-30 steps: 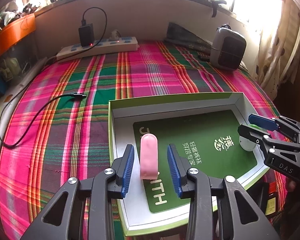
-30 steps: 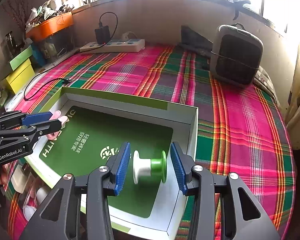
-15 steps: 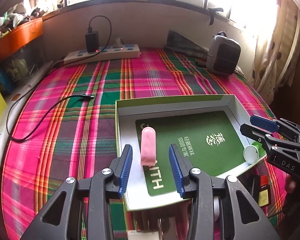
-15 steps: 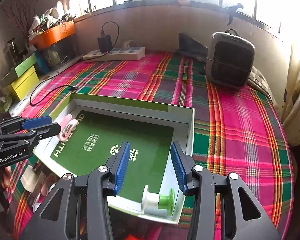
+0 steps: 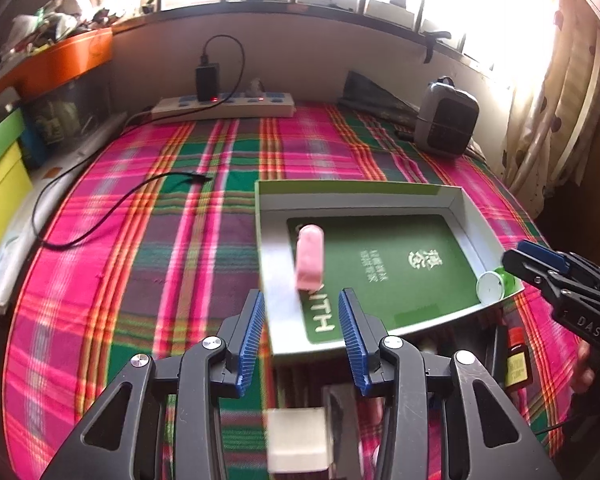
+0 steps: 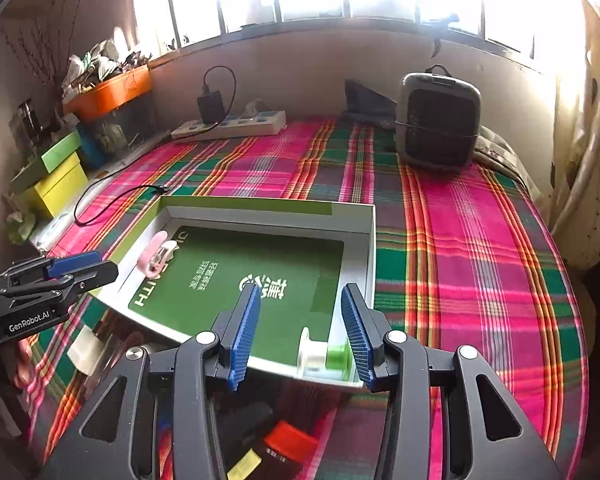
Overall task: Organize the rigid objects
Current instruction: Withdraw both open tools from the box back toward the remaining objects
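Observation:
An open white box with a green rim [image 5: 360,196] and green printed floor lies on the plaid cloth. A pink clip [image 5: 310,258] rests near its left wall, just ahead of my left gripper [image 5: 302,296]. That gripper's jaws are opening, with nothing between them. A white and green spool [image 6: 324,354] lies in the box's near right corner. My right gripper [image 6: 300,290] hovers open above the spool, its pads apart from it. In the right wrist view the pink clip [image 6: 156,254] sits beside the left gripper [image 6: 80,268]. The spool [image 5: 494,284] shows by the right gripper [image 5: 540,264].
A power strip with a charger [image 5: 224,106] and a loose black cable [image 5: 100,216] lie at the back left. A grey heater [image 6: 438,124] stands back right. Yellow and green boxes [image 6: 56,176] line the left edge. A white block [image 5: 298,436] and a small bottle [image 5: 516,356] lie in front of the box.
Both grippers have drawn back and up from the box. The pink clip and the spool stay in it, now ahead of the fingers. The left jaws have widened.

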`<control>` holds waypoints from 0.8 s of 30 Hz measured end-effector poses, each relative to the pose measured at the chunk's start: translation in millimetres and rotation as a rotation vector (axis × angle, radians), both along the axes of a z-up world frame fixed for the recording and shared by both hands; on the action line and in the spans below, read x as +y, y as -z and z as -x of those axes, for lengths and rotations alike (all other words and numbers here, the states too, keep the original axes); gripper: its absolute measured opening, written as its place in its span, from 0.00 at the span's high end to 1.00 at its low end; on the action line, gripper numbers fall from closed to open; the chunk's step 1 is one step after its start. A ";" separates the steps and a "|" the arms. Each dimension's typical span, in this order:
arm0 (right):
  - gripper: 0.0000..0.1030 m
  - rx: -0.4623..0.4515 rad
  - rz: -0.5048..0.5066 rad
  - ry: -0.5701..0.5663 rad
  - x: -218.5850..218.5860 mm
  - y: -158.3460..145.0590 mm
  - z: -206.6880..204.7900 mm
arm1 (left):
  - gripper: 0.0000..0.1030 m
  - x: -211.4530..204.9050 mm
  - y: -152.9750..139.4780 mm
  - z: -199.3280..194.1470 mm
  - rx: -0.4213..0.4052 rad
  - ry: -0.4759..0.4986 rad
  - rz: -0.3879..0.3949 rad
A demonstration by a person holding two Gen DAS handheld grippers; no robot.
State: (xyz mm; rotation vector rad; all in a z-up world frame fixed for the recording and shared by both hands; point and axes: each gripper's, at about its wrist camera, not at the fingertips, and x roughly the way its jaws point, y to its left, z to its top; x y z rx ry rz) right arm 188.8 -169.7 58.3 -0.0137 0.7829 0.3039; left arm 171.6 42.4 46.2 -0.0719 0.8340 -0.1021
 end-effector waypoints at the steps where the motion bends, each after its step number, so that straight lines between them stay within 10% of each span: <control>1: 0.58 -0.003 -0.005 0.007 -1.4 -0.2 4.0 | 0.63 0.8 0.1 1.8 -0.002 -0.004 -0.004; 24: 0.49 0.006 -0.041 0.116 -13.8 11.5 70.8 | 0.55 37.4 13.9 64.6 0.007 -0.046 0.108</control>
